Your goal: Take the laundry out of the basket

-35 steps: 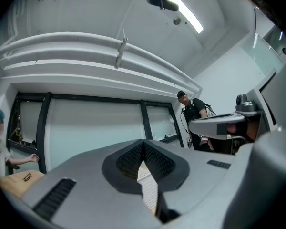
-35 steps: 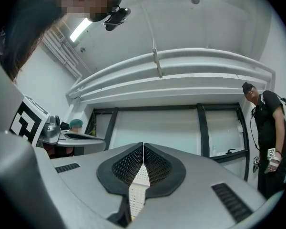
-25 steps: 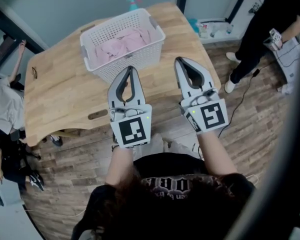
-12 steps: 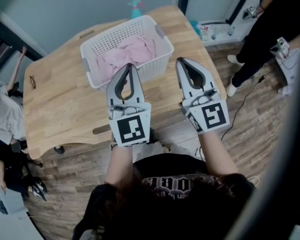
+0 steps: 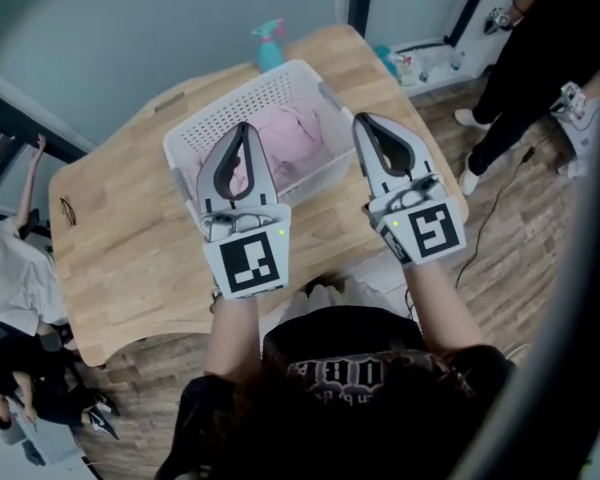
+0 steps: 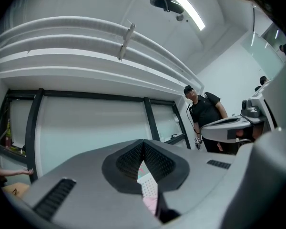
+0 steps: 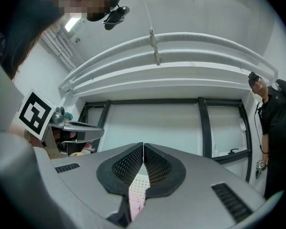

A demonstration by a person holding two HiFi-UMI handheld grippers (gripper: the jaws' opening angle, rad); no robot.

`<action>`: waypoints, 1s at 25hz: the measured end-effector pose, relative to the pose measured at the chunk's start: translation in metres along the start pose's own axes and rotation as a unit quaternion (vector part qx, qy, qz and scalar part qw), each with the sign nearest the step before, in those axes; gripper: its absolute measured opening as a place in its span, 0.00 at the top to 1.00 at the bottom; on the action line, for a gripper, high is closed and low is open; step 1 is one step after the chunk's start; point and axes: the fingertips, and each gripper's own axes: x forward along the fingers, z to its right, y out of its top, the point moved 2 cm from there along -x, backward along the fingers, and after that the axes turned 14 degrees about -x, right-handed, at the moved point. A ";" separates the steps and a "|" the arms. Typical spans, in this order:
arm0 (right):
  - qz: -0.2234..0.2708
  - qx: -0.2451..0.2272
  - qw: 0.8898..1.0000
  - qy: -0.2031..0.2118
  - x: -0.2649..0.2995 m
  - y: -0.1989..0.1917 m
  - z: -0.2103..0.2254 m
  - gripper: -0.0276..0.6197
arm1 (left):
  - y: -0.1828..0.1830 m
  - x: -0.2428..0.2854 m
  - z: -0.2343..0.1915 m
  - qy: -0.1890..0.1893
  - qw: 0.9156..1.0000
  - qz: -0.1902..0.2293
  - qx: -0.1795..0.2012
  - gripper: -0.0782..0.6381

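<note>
The head view is evenly and softly lit. Only faint shadows are cast on the counter (image 5: 120, 228), and the left hand-held gripper (image 5: 242, 130) is rendered sharply. That view's corners are darkened and its right edge is smeared by a blurred dark band. Both gripper views are ringed by black vignetting, with straight lines bowed. Glare is thrown by a ceiling light strip (image 6: 193, 14).

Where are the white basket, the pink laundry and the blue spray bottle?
white basket (image 5: 250, 108), head view, its far mesh wall.
pink laundry (image 5: 295, 133), head view, middle of the heap.
blue spray bottle (image 5: 270, 48), head view, its body.
</note>
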 end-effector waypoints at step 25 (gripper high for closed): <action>0.024 0.006 1.000 -0.013 0.053 -0.009 0.025 0.91 | -0.050 0.080 -0.022 -0.107 0.989 -0.084 0.051 0.89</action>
